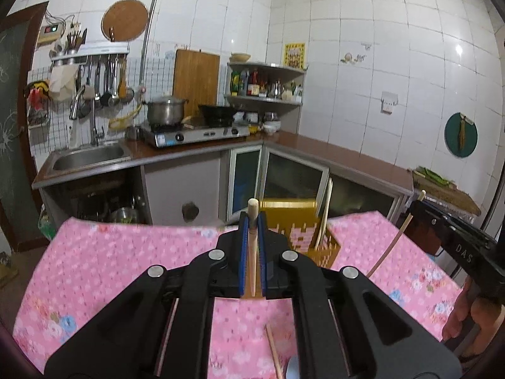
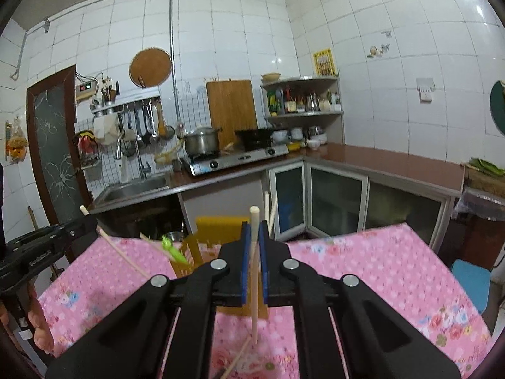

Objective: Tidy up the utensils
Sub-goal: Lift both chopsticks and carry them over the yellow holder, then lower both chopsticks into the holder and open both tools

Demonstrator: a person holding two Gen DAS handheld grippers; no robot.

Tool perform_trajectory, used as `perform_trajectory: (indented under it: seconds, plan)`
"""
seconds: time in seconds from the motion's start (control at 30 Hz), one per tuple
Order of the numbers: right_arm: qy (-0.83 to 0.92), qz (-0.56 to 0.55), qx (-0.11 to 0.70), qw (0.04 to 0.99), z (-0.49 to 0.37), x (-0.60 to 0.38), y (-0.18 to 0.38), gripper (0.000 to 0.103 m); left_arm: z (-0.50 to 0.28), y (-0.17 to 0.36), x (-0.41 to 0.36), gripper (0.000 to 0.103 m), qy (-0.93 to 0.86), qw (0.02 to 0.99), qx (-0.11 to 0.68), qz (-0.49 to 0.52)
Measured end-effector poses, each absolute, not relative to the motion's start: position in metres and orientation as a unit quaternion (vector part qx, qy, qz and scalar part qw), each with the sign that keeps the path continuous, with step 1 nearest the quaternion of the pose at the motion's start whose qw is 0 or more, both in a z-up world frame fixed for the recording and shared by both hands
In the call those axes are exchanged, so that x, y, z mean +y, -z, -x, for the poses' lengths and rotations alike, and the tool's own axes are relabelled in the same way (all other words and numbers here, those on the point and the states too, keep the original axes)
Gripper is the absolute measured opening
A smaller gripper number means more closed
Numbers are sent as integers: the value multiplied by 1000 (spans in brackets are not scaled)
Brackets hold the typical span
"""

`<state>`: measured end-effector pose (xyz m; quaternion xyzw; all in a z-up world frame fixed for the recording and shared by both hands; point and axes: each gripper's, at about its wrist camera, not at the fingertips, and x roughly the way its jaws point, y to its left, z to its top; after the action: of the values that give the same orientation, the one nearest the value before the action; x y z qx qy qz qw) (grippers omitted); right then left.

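Note:
In the left wrist view my left gripper (image 1: 252, 222) is shut on a pale wooden chopstick (image 1: 252, 252) that stands upright between its blue pads. My right gripper (image 2: 254, 237) is shut on a second chopstick (image 2: 254, 284), also upright. Both are held above the pink floral table (image 1: 126, 252). A yellow perforated utensil holder (image 1: 288, 214) stands at the table's far edge just beyond the fingers, with chopsticks (image 1: 325, 211) and a green-handled utensil (image 2: 172, 248) in it. Each gripper also shows in the other's view: right gripper (image 1: 421, 218), left gripper (image 2: 85, 225).
A loose chopstick (image 1: 273, 347) lies on the cloth near me. Beyond the table are a kitchen counter (image 1: 315, 150), sink (image 1: 88, 156) and stove with a pot (image 1: 165, 110). A blue stool (image 2: 470, 281) stands at the right. A person's hand (image 1: 467, 315) holds the right gripper.

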<state>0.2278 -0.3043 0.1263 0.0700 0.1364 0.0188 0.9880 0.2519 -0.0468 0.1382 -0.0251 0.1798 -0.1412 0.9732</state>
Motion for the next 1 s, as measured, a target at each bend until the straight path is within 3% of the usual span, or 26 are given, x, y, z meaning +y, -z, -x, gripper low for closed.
perform_trajectory:
  seconds: [0.5, 1.0]
  plan:
    - [-19, -53, 101, 993, -273, -301, -208, 6, -277, -228, -71, 4, 141, 982, 124, 28]
    - [-12, -52, 148, 988, -347, -307, -163, 6, -366, -170, -98, 4, 137, 978, 156, 18]
